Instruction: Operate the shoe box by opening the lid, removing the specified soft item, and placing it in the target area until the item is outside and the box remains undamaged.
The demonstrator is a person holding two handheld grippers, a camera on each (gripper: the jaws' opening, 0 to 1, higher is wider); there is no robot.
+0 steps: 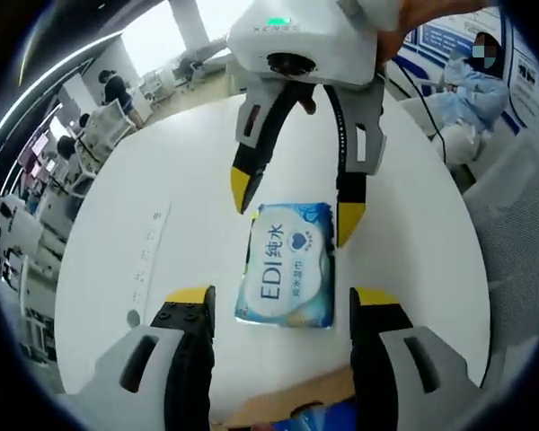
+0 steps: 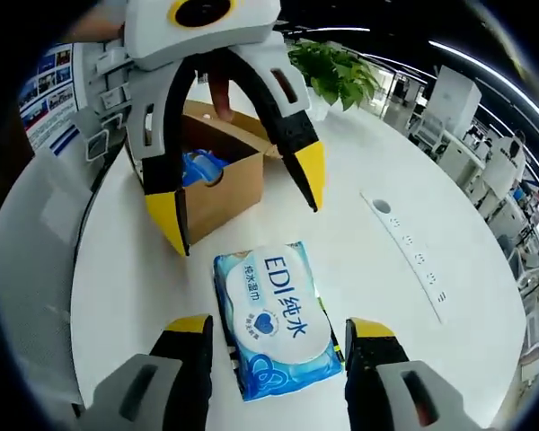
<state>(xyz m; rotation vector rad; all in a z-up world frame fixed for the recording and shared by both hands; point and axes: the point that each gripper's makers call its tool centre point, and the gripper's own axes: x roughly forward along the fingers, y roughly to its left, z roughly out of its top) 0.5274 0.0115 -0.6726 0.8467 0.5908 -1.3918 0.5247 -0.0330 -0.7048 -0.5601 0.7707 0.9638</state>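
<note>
A blue and white pack of wet wipes [image 1: 287, 265] [image 2: 278, 319] lies flat on the white round table [image 1: 144, 180] [image 2: 449, 180], outside the box. My right gripper [image 2: 278, 328] [image 1: 296, 205] is open, its yellow-tipped jaws standing on either side of one end of the pack. My left gripper [image 1: 283, 301] [image 2: 242, 202] is open too and hovers over the other end, nothing between its jaws. Behind the left gripper stands the brown cardboard shoe box [image 2: 220, 175] [image 1: 278, 406], open at the top with something blue inside.
A white power strip [image 1: 148, 256] [image 2: 413, 251] lies on the table beside the pack. A green plant [image 2: 337, 72] stands past the box. A seated person [image 1: 472, 90] and chairs are at the table's edge, with desks and people further off.
</note>
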